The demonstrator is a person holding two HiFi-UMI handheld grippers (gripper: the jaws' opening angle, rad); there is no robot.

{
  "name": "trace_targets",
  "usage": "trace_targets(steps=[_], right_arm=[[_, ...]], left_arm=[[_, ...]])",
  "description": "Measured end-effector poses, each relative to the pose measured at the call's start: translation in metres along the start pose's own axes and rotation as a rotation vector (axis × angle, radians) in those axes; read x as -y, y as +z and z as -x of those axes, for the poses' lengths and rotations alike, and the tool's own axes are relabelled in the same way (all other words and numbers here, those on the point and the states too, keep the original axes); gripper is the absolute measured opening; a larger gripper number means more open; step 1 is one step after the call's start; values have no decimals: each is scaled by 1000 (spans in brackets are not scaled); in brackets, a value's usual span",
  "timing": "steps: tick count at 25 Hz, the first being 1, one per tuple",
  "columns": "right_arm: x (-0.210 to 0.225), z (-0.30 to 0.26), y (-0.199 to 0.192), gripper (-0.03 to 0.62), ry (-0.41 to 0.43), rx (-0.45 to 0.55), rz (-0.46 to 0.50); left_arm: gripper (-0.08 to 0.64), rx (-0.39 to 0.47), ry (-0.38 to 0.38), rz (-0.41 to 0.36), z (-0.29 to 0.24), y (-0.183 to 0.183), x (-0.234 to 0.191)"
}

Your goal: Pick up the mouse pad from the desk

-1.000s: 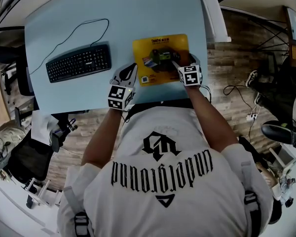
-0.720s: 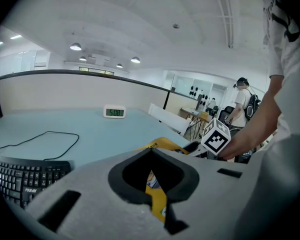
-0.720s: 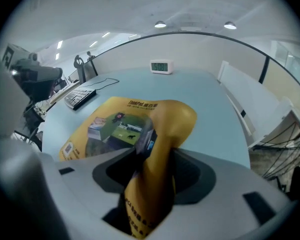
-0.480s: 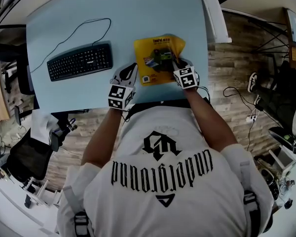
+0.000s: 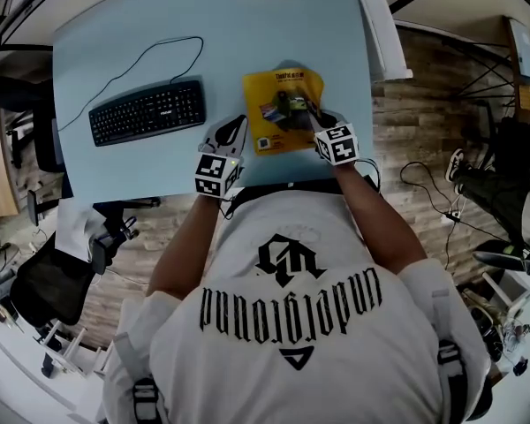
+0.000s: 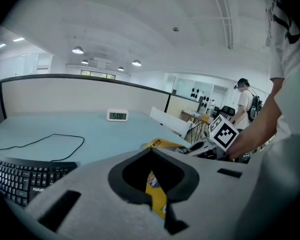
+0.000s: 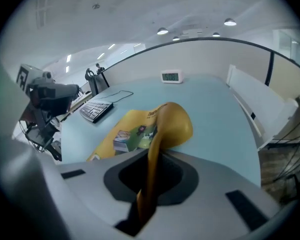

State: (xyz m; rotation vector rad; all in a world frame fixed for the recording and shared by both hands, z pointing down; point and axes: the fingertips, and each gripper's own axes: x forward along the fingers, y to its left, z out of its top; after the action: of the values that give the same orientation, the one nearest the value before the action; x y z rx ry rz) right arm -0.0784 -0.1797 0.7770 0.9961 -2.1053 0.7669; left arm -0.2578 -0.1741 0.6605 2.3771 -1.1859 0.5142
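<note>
As R tool (image 7: pixel 147 201) grips mouse pad (image 7: pixel 132 129) tight, pad's edge curls off desk (image 5: pixel 159 42)

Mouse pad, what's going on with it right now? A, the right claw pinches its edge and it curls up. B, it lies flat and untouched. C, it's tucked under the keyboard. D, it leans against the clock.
A: in the right gripper view the right claw is closing tight on the edge of the yellow mouse pad, which bends up off the desk.
</note>
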Motion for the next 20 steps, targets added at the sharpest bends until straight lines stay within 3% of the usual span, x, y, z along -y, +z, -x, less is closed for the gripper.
trace_targets(steps=[14, 20], right_arm=[[-56, 57, 44, 25, 117, 163, -13], [-79, 85, 66, 23, 148, 233, 3]], left_arm=[[8, 86, 16, -8, 37, 21, 13], [8, 152, 9, 26, 57, 40, 17]])
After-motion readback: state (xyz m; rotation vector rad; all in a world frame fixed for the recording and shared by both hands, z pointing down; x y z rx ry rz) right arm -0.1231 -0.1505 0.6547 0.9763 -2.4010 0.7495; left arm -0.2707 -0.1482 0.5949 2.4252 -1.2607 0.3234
